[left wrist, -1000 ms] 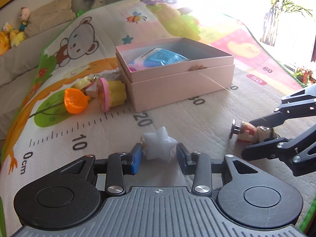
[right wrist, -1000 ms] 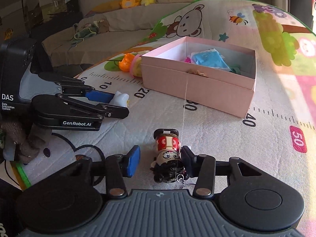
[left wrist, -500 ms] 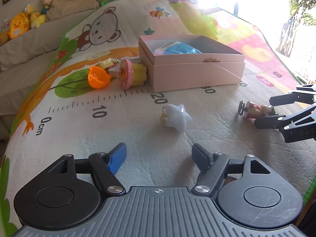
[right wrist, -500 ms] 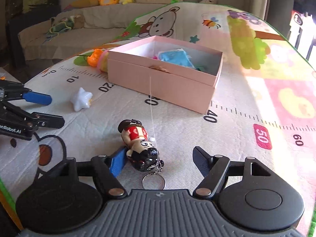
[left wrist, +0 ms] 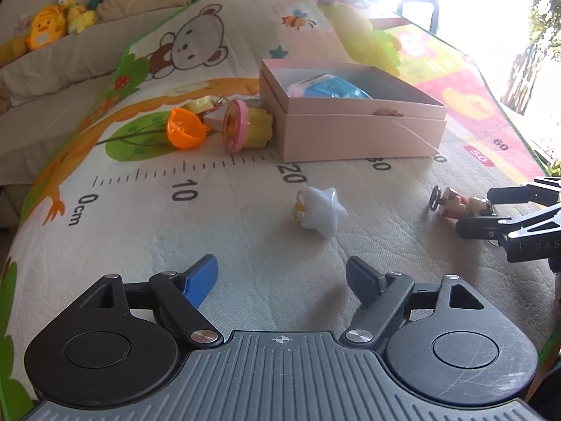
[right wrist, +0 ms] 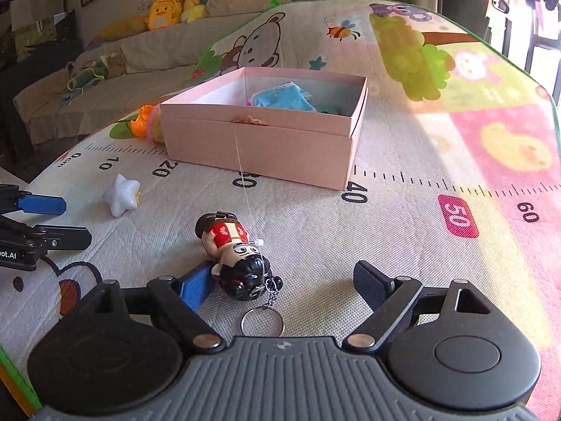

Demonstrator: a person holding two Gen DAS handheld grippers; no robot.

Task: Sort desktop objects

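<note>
A white star toy (left wrist: 320,211) lies on the play mat ahead of my open, empty left gripper (left wrist: 282,282); it also shows in the right wrist view (right wrist: 122,198). A doll keychain (right wrist: 234,256) in a red top lies on the mat, its head touching the blue left finger (right wrist: 193,287) of my open right gripper (right wrist: 280,286). The doll (left wrist: 455,204) and the right gripper (left wrist: 491,210) also show in the left wrist view. An open pink box (right wrist: 266,140) holding a blue packet (right wrist: 282,100) stands beyond.
An orange toy (left wrist: 182,129) and a yellow-and-pink toy (left wrist: 245,129) lie left of the pink box (left wrist: 350,133). The mat (left wrist: 140,210) bears a printed ruler. A sofa with plush toys (right wrist: 164,10) stands behind. The mat's edge drops off at left.
Both grippers opened and drew back. The left one let go of the star, the right one let go of the doll; both toys now lie on the mat.
</note>
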